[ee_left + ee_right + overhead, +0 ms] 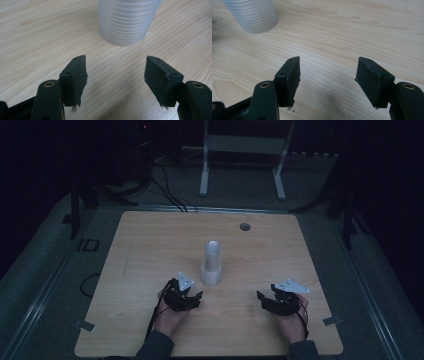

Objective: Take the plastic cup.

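A stack of clear ribbed cups stands upright near the middle of the wooden table, mouth down. The left gripper rests low over the wood just beside the stack's base, on the person's side — its jaws stand apart with only bare tabletop between them. The right gripper sits well off to the other side, jaws likewise spread wide and holding nothing, the stack off toward one corner of its own view.
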{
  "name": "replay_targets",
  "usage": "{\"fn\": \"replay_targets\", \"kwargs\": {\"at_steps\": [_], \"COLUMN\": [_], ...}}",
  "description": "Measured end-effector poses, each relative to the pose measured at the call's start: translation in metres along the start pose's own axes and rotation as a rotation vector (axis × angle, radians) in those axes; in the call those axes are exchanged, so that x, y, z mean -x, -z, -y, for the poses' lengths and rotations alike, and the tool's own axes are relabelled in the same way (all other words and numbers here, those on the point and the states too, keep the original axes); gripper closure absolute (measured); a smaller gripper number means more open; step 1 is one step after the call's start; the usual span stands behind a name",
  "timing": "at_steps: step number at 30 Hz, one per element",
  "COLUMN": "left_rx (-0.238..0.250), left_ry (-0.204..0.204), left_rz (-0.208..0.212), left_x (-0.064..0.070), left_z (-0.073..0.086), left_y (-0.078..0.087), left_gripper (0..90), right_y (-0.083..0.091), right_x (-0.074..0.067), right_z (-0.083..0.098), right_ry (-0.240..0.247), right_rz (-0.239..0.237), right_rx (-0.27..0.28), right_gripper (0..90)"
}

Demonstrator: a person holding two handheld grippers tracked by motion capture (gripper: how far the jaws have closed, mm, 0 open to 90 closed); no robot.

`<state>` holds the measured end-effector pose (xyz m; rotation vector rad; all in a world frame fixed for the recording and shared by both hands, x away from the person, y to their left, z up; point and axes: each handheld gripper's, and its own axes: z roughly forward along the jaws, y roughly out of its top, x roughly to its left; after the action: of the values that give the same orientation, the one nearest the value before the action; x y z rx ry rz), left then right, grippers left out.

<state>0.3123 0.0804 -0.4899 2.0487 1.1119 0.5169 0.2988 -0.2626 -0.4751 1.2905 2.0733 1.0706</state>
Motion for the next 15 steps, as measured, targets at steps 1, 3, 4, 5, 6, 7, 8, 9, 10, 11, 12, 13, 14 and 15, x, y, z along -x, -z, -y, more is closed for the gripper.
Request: {"fn": "replay_targets", "kwargs": {"at_steps": [1, 3, 4, 5, 6, 7, 8, 9, 10, 11, 12, 13, 14, 15], "left_rx": [-0.001, 0.005, 0.007, 0.011, 0.012, 0.012, 0.01, 0.007, 0.007, 0.007, 0.006, 0.007, 0.009, 0.013], "left_ry": [0.001, 0.004, 0.0, 0.0, -0.002, -0.005, -0.008, -0.008, -0.016, -0.016, -0.019, -0.02, -0.019, -0.022], "left_rz": [0.002, 0.006, 0.005, 0.005, 0.006, 0.005, 0.007, 0.01, 0.01, 0.01, 0.01, 0.013, 0.014, 0.02], "left_x": [-0.0005, -0.0008, -0.0009, -0.0007, -0.0006, -0.0004, -0.0003, 0.0001, 0.0011, 0.0011, 0.0013, 0.0014, 0.0015, 0.0017], "left_z": [0.0, 0.0, -0.0001, -0.0002, -0.0003, -0.0003, -0.0003, -0.0004, -0.0004, -0.0004, -0.0006, -0.001, -0.0014, -0.0027], "left_y": [0.0007, 0.0019, 0.0026, 0.003, 0.0034, 0.0038, 0.0039, 0.004, 0.0039, 0.0039, 0.004, 0.004, 0.0044, 0.005], "left_gripper": [34.3, 34.4, 34.5, 34.5, 35.2, 35.2, 35.3, 35.3, 35.4, 35.3, 35.3, 35.3, 35.4, 35.4], "right_y": [0.0007, 0.0009, 0.001, 0.001, 0.0015, 0.0015, 0.0019, 0.0026, 0.0034, 0.0041, 0.0041, 0.005, 0.0073, 0.0086], "right_x": [0.0001, -0.0004, -0.001, -0.001, -0.0018, -0.0018, -0.002, -0.0025, -0.0028, -0.0032, -0.0032, -0.0033, -0.004, -0.0046], "right_z": [0.0001, 0.0, -0.0001, -0.0001, -0.0006, -0.0006, -0.001, -0.0016, -0.0022, -0.0029, -0.0029, -0.0038, -0.0061, -0.0075], "right_ry": [0.002, 0.003, 0.003, 0.003, 0.009, 0.009, 0.013, 0.016, 0.016, 0.017, 0.017, 0.022, 0.025, 0.028], "right_rz": [0.004, 0.004, 0.005, 0.005, 0.003, 0.003, 0.003, 0.003, 0.003, 0.003, 0.003, 0.003, 0.0, -0.003], "right_rx": [0.003, 0.003, 0.004, 0.004, 0.006, 0.006, 0.007, 0.008, 0.011, 0.013, 0.013, 0.014, 0.022, 0.025], "right_gripper": [35.9, 35.8, 35.9, 35.9, 35.9, 35.9, 35.9, 35.9, 35.9, 35.8, 35.8, 35.9, 35.9, 35.9]}}
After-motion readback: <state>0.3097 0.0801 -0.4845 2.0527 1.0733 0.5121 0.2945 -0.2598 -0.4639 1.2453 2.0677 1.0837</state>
